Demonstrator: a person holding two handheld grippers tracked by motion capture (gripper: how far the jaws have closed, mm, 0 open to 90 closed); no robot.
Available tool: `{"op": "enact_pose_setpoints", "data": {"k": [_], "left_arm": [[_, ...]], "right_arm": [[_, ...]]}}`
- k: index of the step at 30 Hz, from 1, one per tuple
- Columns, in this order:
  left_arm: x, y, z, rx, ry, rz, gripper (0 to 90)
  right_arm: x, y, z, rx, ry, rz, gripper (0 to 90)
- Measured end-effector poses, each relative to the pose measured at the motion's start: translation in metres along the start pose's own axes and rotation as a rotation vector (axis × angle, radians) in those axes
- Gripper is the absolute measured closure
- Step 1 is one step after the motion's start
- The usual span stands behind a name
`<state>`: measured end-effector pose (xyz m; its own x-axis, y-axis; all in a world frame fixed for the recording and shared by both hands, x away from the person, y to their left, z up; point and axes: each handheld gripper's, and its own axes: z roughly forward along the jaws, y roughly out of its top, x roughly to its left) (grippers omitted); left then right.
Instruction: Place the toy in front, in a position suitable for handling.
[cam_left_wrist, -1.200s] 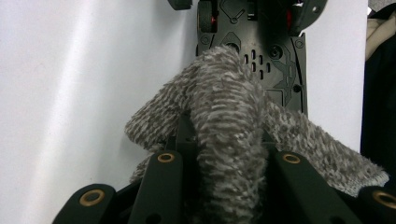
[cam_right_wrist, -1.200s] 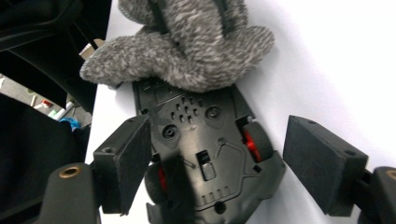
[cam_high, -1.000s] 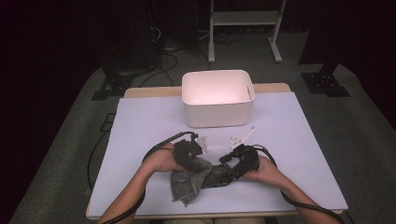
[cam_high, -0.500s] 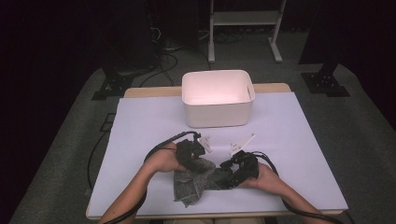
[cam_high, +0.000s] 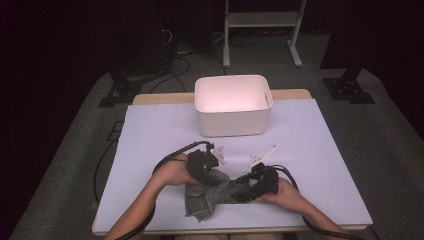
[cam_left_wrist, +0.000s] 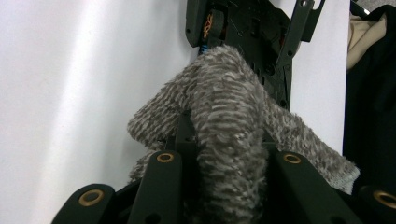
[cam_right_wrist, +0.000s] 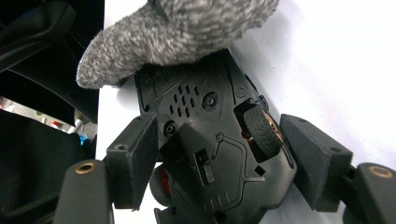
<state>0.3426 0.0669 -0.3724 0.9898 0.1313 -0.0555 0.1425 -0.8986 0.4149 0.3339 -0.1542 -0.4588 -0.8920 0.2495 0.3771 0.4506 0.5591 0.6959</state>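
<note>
Near the front edge of the white-covered table (cam_high: 150, 130), the person works on a black toy car (cam_right_wrist: 210, 154) with a grey fuzzy cloth (cam_left_wrist: 229, 121).

The left gripper (cam_high: 207, 162) has its jaws drawn narrow, clamped on the cloth. In the left gripper view a thick fold of the cloth rises straight up between the two black jaws, bulges above their tips and drapes down on both sides. Beyond the tips, just past the fold, the car lies with part of its dark chassis covered by the cloth.

The right gripper (cam_high: 250, 190) has its jaws standing wide, and they have just been closing a little. In the right gripper view the car lies between them, underside toward the camera, with its wheels and screw holes showing. The left pad sits right against the car's flank; the right pad stands close beside the wheel on the other side, and whether it presses on the car cannot be told. The far end of the car pokes out beyond the jaw tips, and there the cloth lies over it, touching it.

In the high view the two grippers meet over the cloth, the cloth spreading toward the person from under the left gripper. A white bin (cam_high: 233, 105) stands well beyond both grippers.
</note>
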Motion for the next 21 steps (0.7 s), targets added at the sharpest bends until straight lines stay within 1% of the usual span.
{"op": "enact_pose_setpoints", "data": {"k": [3, 5, 6, 7, 8, 10, 12, 13, 14, 16, 17, 18, 19, 21], "left_arm": [[0.000, 0.003, -0.004, -0.004, 0.011, 0.003, 71.8], [0.001, 0.006, -0.007, -0.001, 0.010, 0.011, 71.6], [0.001, 0.007, -0.007, 0.000, -0.001, 0.011, 71.6], [0.001, 0.008, -0.007, 0.000, -0.016, 0.012, 71.6], [0.001, 0.009, -0.005, 0.002, -0.033, 0.005, 71.6], [0.003, 0.008, -0.001, 0.006, -0.070, -0.015, 71.3], [0.006, 0.005, 0.001, -0.008, -0.129, -0.055, 70.8], [0.006, 0.003, 0.002, -0.014, -0.148, -0.068, 70.9], [0.006, 0.002, 0.002, -0.019, -0.160, -0.073, 71.1], [0.004, 0.000, 0.001, -0.029, -0.173, -0.073, 71.4], [0.003, 0.000, 0.001, -0.032, -0.182, -0.068, 71.6], [0.002, 0.000, 0.000, -0.031, -0.179, -0.063, 71.8], [0.001, 0.000, 0.000, -0.027, -0.173, -0.066, 71.8], [0.001, 0.001, 0.001, -0.018, -0.164, -0.059, 71.9]], "right_arm": [[0.006, 0.000, -0.001, -0.004, -0.031, -0.045, 29.8], [0.013, -0.001, -0.002, -0.008, -0.064, -0.098, 30.0], [0.016, -0.001, -0.003, -0.011, -0.080, -0.119, 30.3], [0.019, -0.002, -0.004, -0.012, -0.093, -0.146, 31.6], [0.022, -0.002, -0.005, -0.016, -0.106, -0.182, 32.1], [0.030, -0.006, -0.006, -0.016, -0.148, -0.264, 31.4], [0.035, -0.008, -0.006, -0.021, -0.171, -0.310, 32.0], [0.037, -0.009, -0.007, -0.026, -0.174, -0.323, 32.3], [0.038, -0.009, -0.007, -0.024, -0.179, -0.336, 32.6], [0.040, -0.010, -0.009, -0.029, -0.178, -0.348, 34.5], [0.039, -0.009, -0.010, -0.038, -0.168, -0.342, 38.8], [0.037, -0.008, -0.013, -0.047, -0.147, -0.324, 40.9], [0.035, -0.007, -0.015, -0.045, -0.127, -0.315, 40.9], [0.034, -0.006, -0.013, -0.029, -0.124, -0.308, 39.6]]}}
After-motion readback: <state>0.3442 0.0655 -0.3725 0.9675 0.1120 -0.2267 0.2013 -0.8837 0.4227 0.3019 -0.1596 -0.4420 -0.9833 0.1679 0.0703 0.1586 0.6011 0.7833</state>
